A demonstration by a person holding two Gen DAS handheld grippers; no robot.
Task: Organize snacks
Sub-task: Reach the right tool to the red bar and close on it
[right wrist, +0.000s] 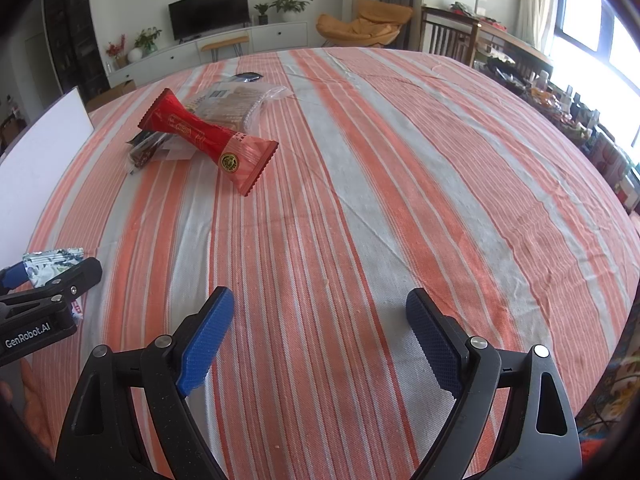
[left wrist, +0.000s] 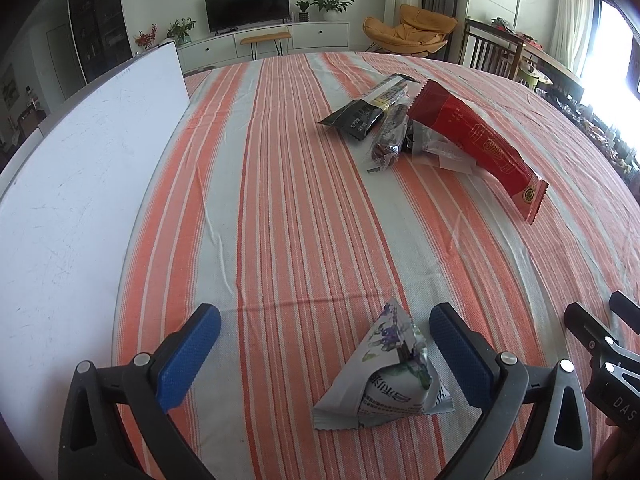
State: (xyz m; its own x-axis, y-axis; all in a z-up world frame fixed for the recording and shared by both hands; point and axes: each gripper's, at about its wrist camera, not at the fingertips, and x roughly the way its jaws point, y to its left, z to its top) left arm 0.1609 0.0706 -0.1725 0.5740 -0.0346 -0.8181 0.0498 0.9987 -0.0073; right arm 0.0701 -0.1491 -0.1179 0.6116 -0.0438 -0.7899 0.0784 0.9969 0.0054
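White board [left wrist: 80, 168] lies at the left edge of the striped tablecloth [left wrist: 288, 208]. Left gripper [left wrist: 325, 354] is released; the pyramid-shaped snack packet [left wrist: 384, 376] sits on the cloth between its pads, nearer the right pad. Beyond the packet, the red wrapper [left wrist: 476, 140] tops a snack pile. Right gripper [right wrist: 320, 340] is released, empty.

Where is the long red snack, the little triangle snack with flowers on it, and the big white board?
long red snack [right wrist: 200, 136]: right wrist view, middle of its wrapper.
triangle snack [left wrist: 384, 376]: left wrist view, its front face.
white board [left wrist: 80, 160]: left wrist view, its flat face.
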